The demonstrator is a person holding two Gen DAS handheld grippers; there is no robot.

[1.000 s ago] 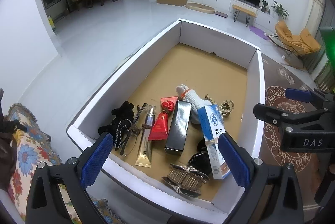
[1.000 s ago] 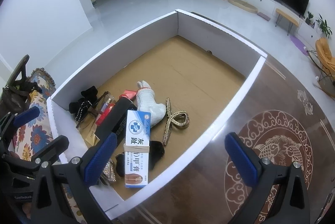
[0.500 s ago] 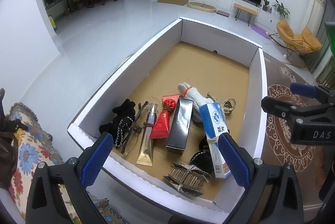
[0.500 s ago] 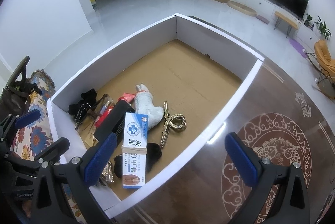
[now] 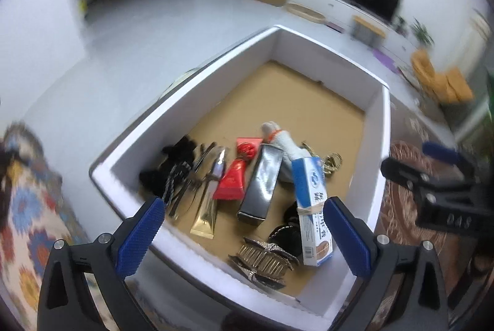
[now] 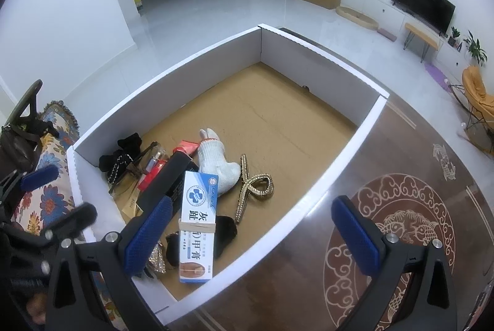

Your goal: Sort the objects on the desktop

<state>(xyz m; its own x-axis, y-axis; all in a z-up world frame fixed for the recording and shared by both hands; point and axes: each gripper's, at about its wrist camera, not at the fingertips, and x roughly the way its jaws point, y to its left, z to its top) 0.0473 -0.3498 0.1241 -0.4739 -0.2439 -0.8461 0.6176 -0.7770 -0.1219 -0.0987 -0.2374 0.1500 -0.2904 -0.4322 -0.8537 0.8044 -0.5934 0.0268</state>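
A white-walled cardboard box holds a pile at its near end. In it lie a blue-and-white medicine carton, a long black carton, a red tube, a gold tube, a white knit glove, a gold hair claw, a brown comb clip and black hair ties. My left gripper hangs open above the box's near wall. My right gripper is open over the box's right wall. Both are empty.
The box sits on a dark wooden table with an inlaid fish medallion. A flowered cushion lies to the left. The far half of the box floor is bare cardboard. A living room lies beyond.
The left wrist view has swung and blurred, shifting the box slightly right in frame. The right gripper has barely moved. Nothing in the box has changed place.
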